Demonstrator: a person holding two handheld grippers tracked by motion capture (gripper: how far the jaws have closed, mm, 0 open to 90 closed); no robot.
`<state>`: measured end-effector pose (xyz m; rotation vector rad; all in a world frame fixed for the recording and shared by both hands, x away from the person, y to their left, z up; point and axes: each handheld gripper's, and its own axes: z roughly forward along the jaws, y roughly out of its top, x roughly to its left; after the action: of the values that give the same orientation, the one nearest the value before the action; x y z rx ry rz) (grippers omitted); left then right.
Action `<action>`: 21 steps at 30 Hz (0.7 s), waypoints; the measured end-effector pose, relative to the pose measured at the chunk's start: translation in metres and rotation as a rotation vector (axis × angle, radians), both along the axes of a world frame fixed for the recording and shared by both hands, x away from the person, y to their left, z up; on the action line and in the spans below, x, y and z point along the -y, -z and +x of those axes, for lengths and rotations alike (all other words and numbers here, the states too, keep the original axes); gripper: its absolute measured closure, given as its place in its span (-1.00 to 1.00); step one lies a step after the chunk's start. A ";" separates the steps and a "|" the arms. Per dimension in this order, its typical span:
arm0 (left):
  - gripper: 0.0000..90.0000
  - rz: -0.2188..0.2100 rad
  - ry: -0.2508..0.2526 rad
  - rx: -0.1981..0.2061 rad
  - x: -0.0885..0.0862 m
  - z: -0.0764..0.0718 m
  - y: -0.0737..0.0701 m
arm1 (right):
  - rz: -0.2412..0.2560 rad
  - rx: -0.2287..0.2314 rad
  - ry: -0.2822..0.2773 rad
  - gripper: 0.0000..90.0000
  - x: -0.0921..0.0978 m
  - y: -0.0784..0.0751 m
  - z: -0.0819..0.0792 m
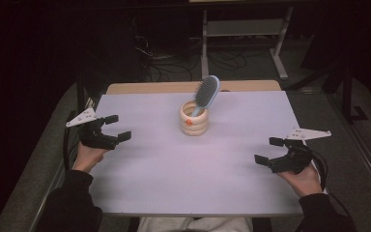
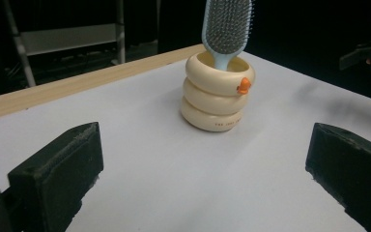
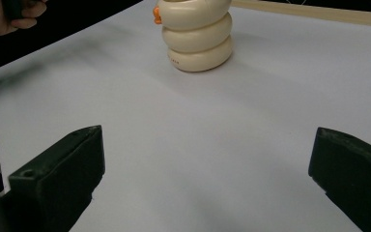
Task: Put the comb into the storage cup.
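A cream cup (image 1: pixel 194 121) made of three stacked rings, with a small orange duck on its rim, stands upright on the white table (image 1: pixel 174 174) just behind the middle. A light blue hairbrush (image 1: pixel 206 93) stands in it, handle down, head leaning to the right. The cup (image 2: pixel 217 94) and brush (image 2: pixel 227 24) sit ahead of the left jaws; the cup (image 3: pixel 198 36) lies far ahead of the right jaws. My left gripper (image 1: pixel 115 126) hangs open at the table's left edge. My right gripper (image 1: pixel 269 150) is open at the right edge. Both hold nothing.
A wooden strip (image 1: pixel 174 87) runs along the table's far edge. Behind it stand a metal frame (image 1: pixel 244 29) and cables on a dark floor. The person's hands and dark sleeves come in at the bottom corners.
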<state>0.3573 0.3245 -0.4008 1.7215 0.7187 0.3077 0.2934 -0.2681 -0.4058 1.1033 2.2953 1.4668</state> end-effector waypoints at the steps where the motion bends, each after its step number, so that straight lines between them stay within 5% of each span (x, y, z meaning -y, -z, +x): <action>1: -1.00 -0.003 -0.005 0.001 -0.002 -0.001 0.001 | -0.001 0.000 0.001 -1.00 0.000 0.000 0.000; 8: -1.00 -0.041 -0.045 0.029 -0.014 -0.011 0.007 | -0.002 -0.001 0.000 -1.00 0.000 0.000 0.000; 21: -1.00 0.010 -0.085 0.058 -0.030 -0.028 0.023 | -0.001 -0.003 0.003 -1.00 0.000 0.000 0.000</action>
<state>0.3294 0.3541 -0.4235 1.6871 0.7503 0.4190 0.2937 -0.2684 -0.4062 1.1095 2.2953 1.4635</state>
